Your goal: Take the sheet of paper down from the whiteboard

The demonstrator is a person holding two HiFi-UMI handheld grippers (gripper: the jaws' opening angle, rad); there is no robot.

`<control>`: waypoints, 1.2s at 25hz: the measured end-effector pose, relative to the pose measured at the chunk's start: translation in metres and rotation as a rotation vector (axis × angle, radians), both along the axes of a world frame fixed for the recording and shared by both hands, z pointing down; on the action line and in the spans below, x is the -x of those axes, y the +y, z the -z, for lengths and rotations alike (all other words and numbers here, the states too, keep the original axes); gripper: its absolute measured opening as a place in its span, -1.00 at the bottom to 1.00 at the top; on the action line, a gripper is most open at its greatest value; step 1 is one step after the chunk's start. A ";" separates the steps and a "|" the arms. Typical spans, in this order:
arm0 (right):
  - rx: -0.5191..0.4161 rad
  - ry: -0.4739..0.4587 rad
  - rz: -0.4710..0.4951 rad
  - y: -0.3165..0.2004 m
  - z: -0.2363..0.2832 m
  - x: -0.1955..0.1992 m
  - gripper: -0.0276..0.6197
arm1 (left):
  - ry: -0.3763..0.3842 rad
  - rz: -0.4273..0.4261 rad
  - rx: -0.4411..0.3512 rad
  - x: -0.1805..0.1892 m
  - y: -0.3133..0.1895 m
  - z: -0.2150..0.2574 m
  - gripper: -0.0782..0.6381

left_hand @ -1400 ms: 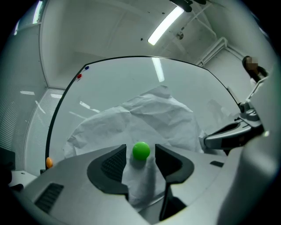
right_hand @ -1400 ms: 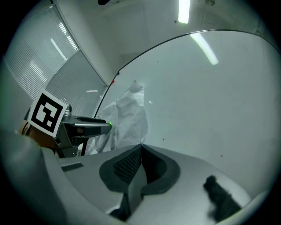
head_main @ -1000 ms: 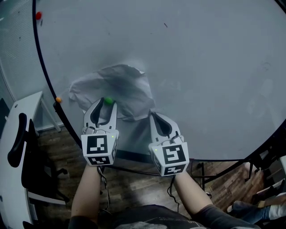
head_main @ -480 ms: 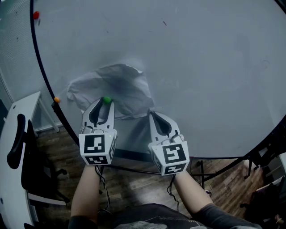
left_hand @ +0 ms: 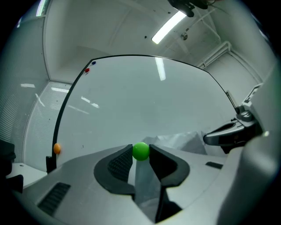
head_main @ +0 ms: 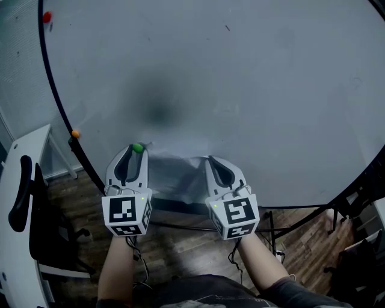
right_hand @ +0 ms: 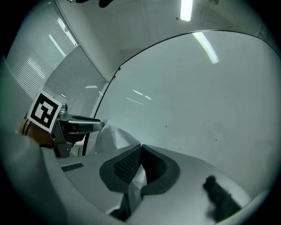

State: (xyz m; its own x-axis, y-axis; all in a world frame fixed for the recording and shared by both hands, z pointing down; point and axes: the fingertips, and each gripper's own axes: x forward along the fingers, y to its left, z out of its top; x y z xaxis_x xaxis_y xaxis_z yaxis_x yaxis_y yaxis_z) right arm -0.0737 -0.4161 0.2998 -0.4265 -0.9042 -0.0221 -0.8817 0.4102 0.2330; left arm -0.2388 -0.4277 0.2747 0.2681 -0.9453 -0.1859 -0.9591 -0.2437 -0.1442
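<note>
The whiteboard (head_main: 240, 90) fills the head view. The crumpled sheet of paper (head_main: 175, 173) is off its face and sags low between my two grippers. My left gripper (head_main: 138, 150) is shut on a small green magnet ball (head_main: 138, 148) at its fingertips, just in front of the board. In the left gripper view the green ball (left_hand: 141, 150) sits pinched between the pads, with paper (left_hand: 186, 139) behind it. My right gripper (head_main: 209, 160) is shut on the sheet's right edge. The right gripper view shows paper (right_hand: 133, 186) trapped between the closed jaws.
An orange magnet (head_main: 75, 133) and a red magnet (head_main: 46, 17) cling to the board's black rim at the left. A white desk (head_main: 9, 240) and a black chair (head_main: 24, 192) stand at the left. The board's stand legs (head_main: 271, 231) rest on the wooden floor.
The sheet, earlier spread on the board above the grippers, has come down and now hangs between them. My left gripper has drawn down and back with the green magnet.
</note>
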 end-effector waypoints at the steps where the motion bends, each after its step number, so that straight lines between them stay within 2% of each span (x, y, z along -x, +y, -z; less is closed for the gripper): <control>1: 0.013 0.014 -0.002 0.001 -0.007 0.000 -0.85 | 0.003 0.000 0.012 0.003 0.002 -0.008 -0.43; 6: 0.073 0.049 -0.018 0.011 -0.040 -0.003 -0.85 | 0.002 -0.004 0.072 0.011 0.012 -0.044 -0.43; 12: 0.086 0.036 -0.008 0.026 -0.052 -0.013 -0.85 | -0.018 0.011 0.099 0.003 0.033 -0.062 -0.43; 21: 0.117 0.054 0.035 0.064 -0.062 -0.050 -0.85 | -0.028 0.069 0.131 -0.027 0.085 -0.069 -0.43; 30: 0.161 0.061 0.056 0.116 -0.083 -0.105 -0.85 | -0.028 0.103 0.184 -0.077 0.146 -0.093 -0.43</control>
